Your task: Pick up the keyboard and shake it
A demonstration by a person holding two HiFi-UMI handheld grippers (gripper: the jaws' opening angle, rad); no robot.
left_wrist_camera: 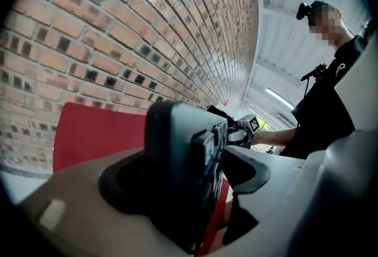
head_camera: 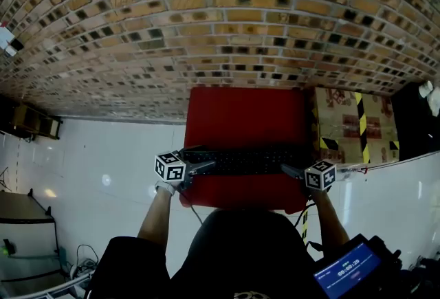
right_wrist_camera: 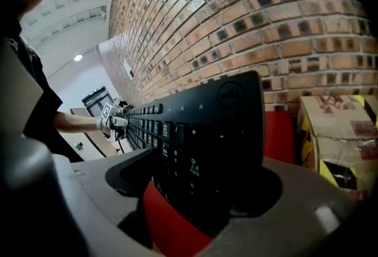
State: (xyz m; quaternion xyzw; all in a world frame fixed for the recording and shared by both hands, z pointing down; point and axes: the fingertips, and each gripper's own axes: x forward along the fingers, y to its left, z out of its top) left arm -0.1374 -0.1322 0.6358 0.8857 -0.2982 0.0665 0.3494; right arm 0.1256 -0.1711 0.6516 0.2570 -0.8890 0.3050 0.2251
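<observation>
Left gripper [head_camera: 205, 166], right gripper [head_camera: 290, 170]: jaws clamp keyboard [head_camera: 247, 160] ends

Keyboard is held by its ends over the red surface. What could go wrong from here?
The left gripper and right gripper hold the keyboard only at its short ends; a hard shake might work it out of the jaws and drop it onto the red surface.
A thin cable seems to hang near the left end and could snag.
The cardboard box stands close on the right; a wide swing might clip it.
</observation>
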